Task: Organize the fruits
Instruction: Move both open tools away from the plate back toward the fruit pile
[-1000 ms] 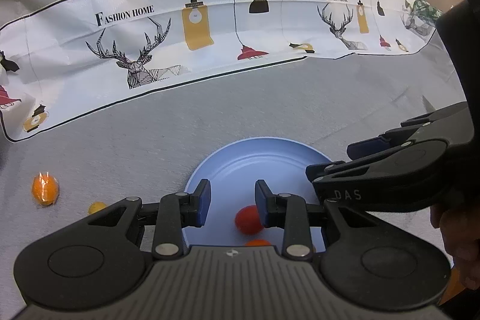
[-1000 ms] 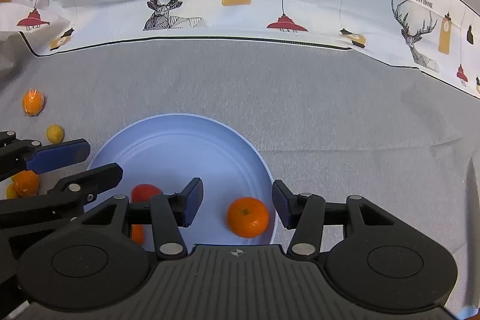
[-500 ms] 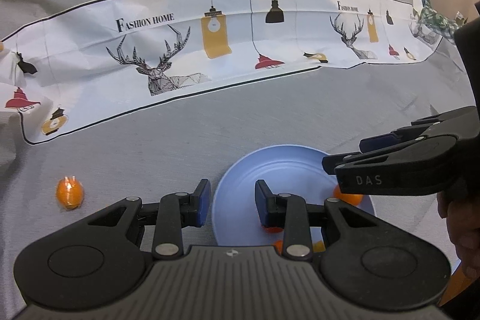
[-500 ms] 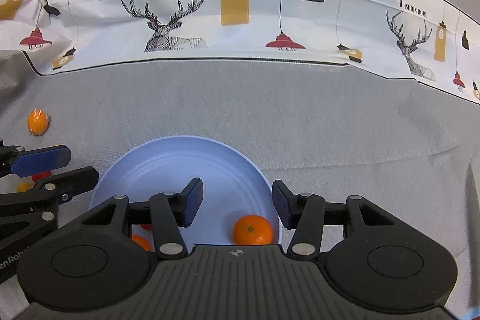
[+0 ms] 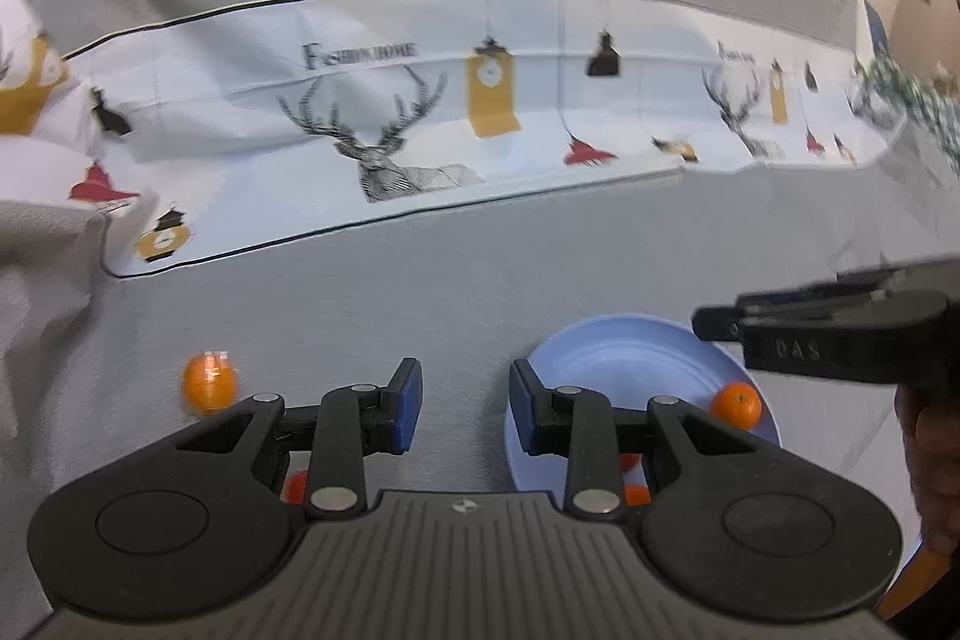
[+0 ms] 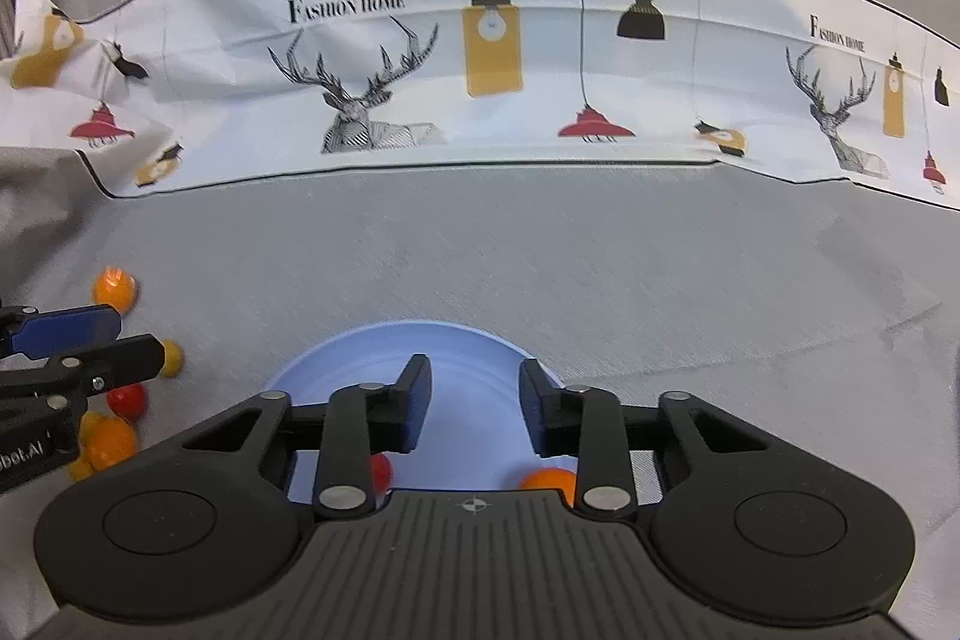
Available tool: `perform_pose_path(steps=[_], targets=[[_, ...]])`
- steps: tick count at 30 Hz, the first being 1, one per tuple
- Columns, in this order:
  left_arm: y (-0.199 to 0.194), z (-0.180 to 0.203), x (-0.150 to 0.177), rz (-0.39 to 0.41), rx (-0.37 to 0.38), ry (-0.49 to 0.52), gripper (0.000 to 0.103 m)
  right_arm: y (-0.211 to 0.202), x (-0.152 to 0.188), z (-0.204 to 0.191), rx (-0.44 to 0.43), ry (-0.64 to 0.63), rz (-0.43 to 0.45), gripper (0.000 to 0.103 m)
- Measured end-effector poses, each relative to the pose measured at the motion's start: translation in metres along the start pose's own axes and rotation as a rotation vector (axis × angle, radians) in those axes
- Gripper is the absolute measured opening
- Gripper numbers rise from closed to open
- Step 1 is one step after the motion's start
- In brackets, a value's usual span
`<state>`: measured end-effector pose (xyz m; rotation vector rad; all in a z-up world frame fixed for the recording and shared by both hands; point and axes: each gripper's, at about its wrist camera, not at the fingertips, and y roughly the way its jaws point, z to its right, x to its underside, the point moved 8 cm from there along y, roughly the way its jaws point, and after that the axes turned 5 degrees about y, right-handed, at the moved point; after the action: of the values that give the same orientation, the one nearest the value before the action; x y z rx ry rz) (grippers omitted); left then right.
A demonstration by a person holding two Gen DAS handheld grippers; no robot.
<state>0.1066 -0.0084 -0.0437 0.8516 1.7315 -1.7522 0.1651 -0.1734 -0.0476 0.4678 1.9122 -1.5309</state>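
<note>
orange fruit [image 6: 547, 478] under right gripper [image 6: 473, 397] jaws

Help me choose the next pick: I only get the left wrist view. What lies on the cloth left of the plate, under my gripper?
Observer: A yellow fruit lies on the cloth left of the plate, right at the left gripper tip.
Operator: Anything else there?
Observer: A red fruit and an orange fruit lie close together, just nearer than the yellow one.
Operator: Is the right gripper free?
Observer: The right gripper is open over the plate with nothing between its fingers.
</note>
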Motion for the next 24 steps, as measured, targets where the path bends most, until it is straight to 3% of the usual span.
perform_pose_path(steps=[3,14,20,24], targets=[[-0.007,-0.024,-0.003,0.005,-0.010,-0.078,0.024,-0.002,-0.003,-0.006,-0.027,0.003,0.013,0.027],[-0.010,-0.110,0.022,-0.143,-0.076,-0.341,0.024,-0.006,-0.003,-0.052,-0.145,-0.044,0.025,0.023],[-0.012,-0.127,0.035,-0.183,-0.067,-0.385,0.024,-0.003,0.014,-0.106,-0.278,-0.093,-0.043,0.024],[-0.008,-0.125,0.049,-0.251,-0.035,-0.393,0.024,0.006,0.030,-0.139,-0.347,-0.091,-0.128,0.024]])
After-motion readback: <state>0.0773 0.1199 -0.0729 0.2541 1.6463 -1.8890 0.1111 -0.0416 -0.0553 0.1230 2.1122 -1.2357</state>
